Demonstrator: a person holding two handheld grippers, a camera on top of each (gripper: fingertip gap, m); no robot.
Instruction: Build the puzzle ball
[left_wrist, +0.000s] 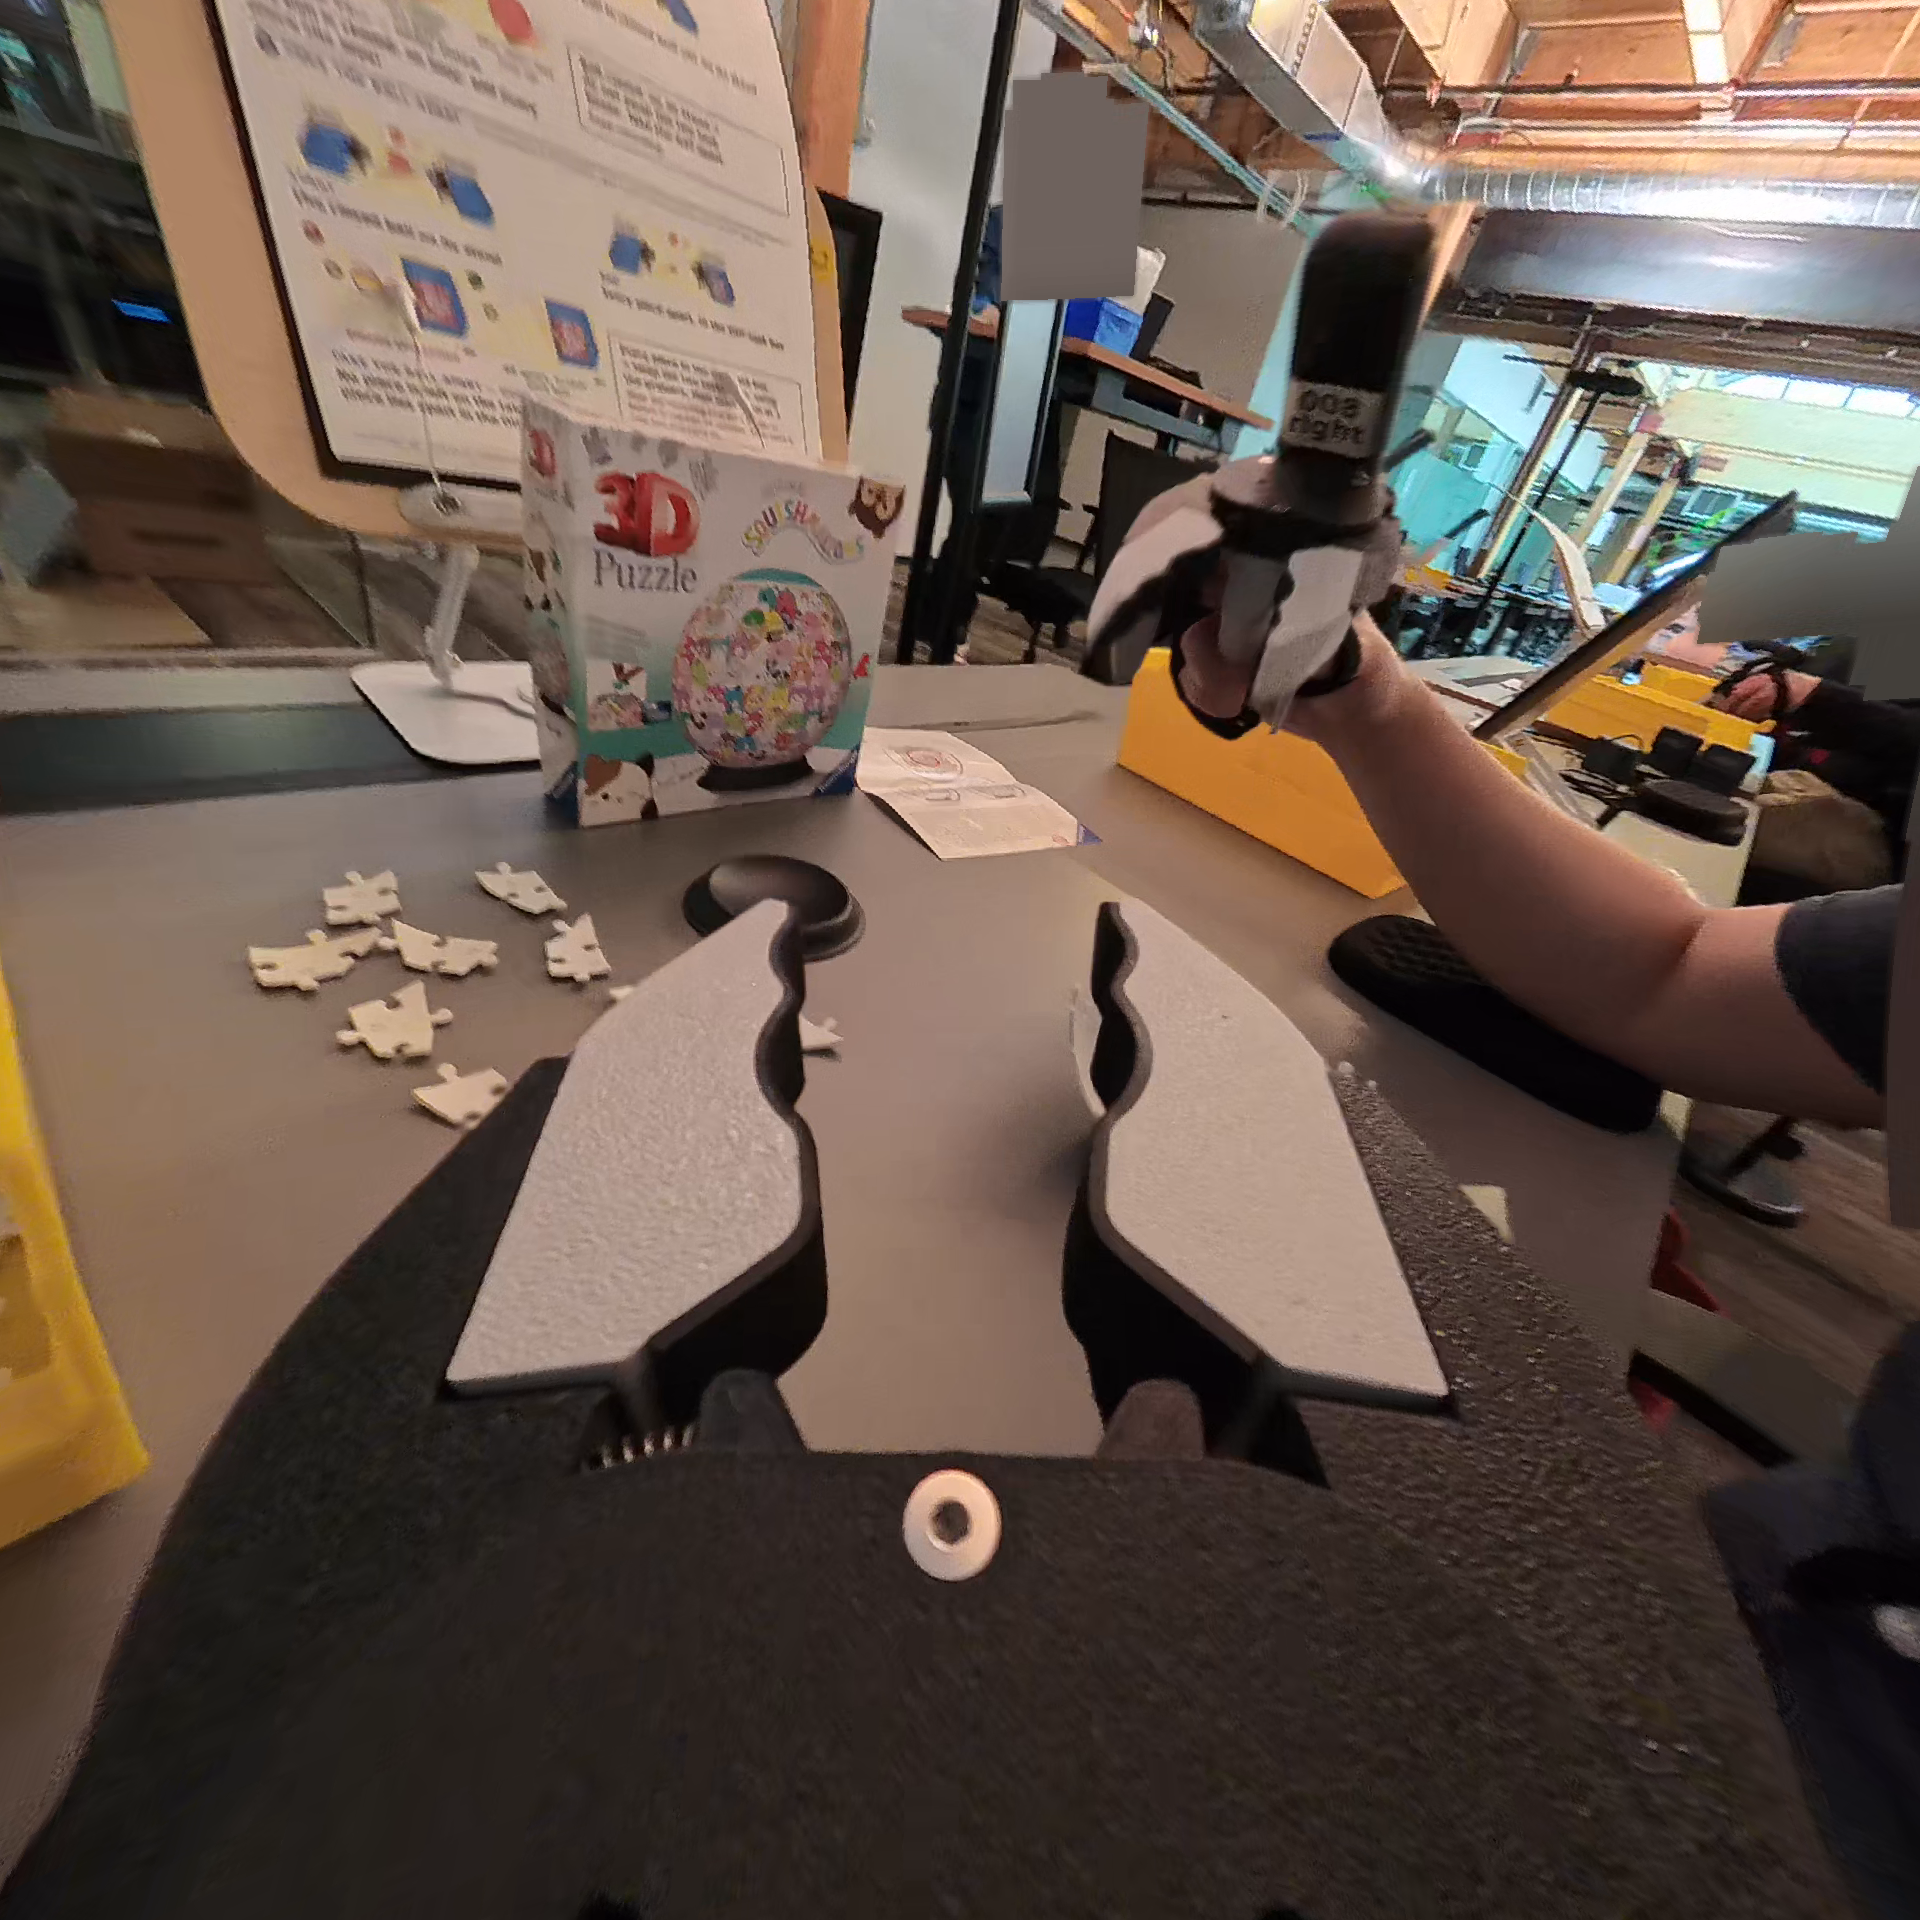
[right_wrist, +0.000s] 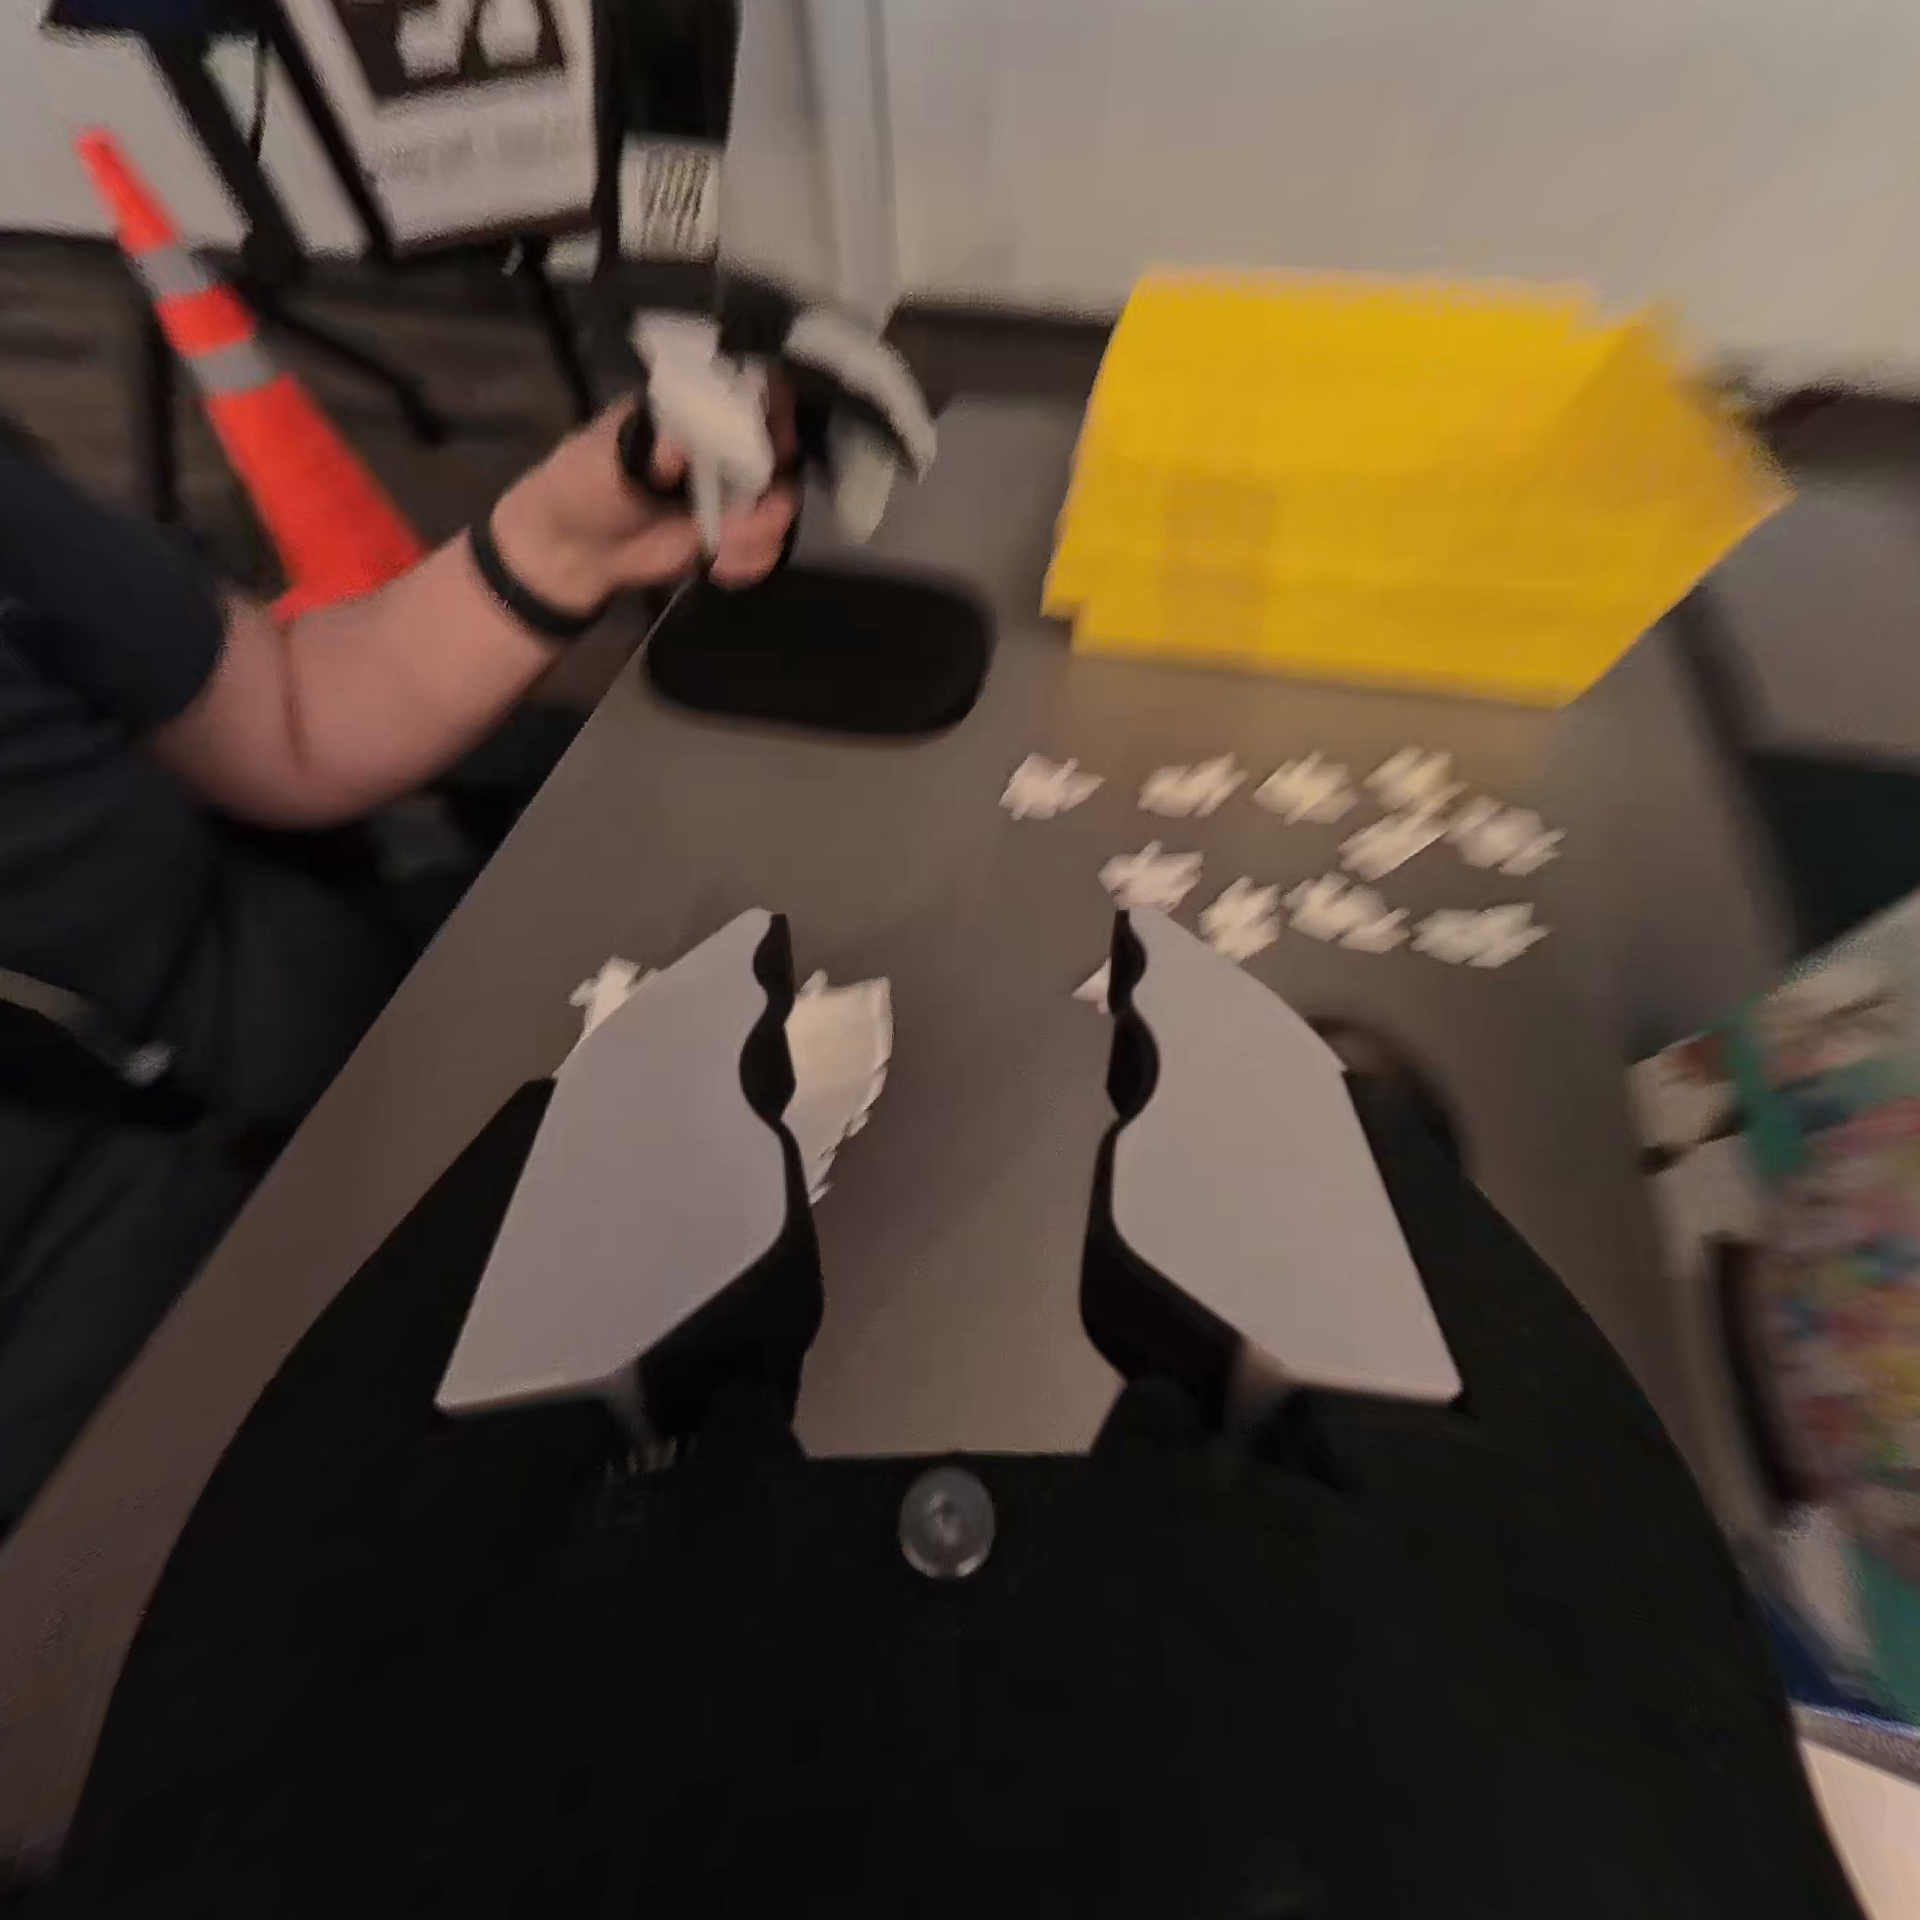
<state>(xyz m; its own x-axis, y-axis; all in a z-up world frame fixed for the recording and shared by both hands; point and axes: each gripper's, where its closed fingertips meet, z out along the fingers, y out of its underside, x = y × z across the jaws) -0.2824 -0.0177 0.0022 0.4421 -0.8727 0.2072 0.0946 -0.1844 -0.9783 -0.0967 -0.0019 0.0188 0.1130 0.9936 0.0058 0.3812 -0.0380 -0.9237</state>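
Left wrist view shows the wide grey table (left_wrist: 208, 1143) across the middle, the colourful cardboard puzzle box (left_wrist: 707, 634) standing upper centre, the round black plastic stand (left_wrist: 774, 904) just beyond the fingertips, and loose white puzzle pieces (left_wrist: 405, 966) scattered at centre left. The left gripper (left_wrist: 940, 935) is spread and empty, the pieces lying left of its axis and nearer to it. In the blurred right wrist view, the right gripper (right_wrist: 945, 935) is also spread and empty, those pieces at its centre right.

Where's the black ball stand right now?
Left wrist view: the black stand sits on the grey table, in front of the puzzle box, right of the loose pieces.
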